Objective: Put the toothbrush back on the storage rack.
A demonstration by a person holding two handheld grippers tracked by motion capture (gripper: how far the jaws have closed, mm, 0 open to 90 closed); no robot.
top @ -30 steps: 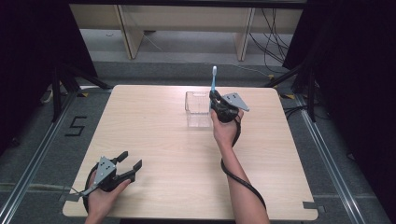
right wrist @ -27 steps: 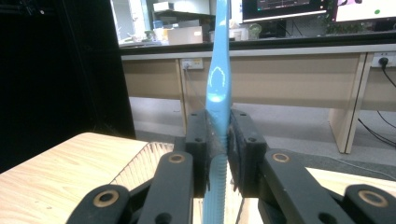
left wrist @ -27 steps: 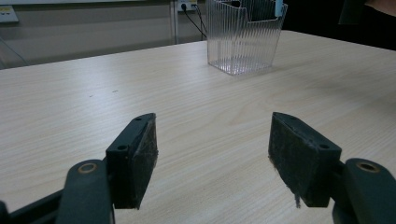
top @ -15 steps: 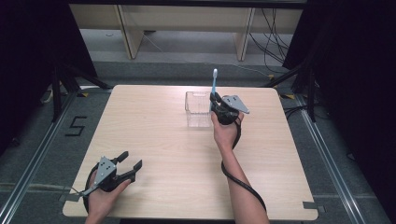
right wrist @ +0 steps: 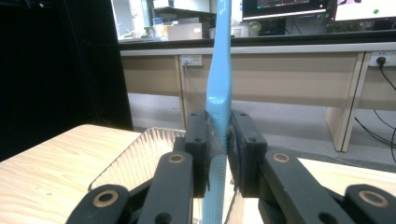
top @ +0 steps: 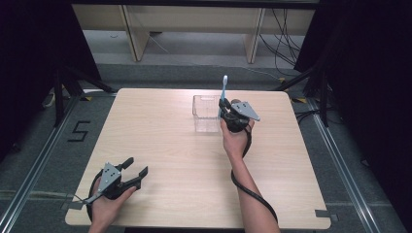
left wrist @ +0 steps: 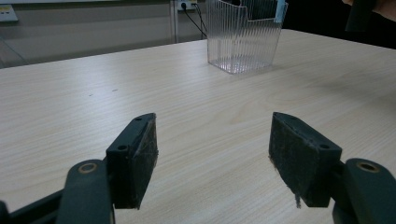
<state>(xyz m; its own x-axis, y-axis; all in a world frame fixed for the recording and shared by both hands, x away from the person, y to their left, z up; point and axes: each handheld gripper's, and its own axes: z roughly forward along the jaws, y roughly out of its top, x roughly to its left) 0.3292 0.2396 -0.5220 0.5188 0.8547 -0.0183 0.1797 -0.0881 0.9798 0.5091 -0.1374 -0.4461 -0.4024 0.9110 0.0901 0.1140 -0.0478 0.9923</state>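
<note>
In the high view, a clear plastic box [top: 206,113] is seen at the far side of the table [top: 160,136]. The right gripper [top: 224,106] is held just beside the box, and a blue toothbrush [top: 224,88] is clamped upright in it. The left gripper [top: 135,171] is held well apart from the box, spread wide with nothing in it.

In the left gripper view, the box [left wrist: 243,35] is seen far off, its top cut off.

In the right gripper view, the toothbrush [right wrist: 219,84] is squeezed over the box [right wrist: 135,161]. Its top end is cut off.
</note>
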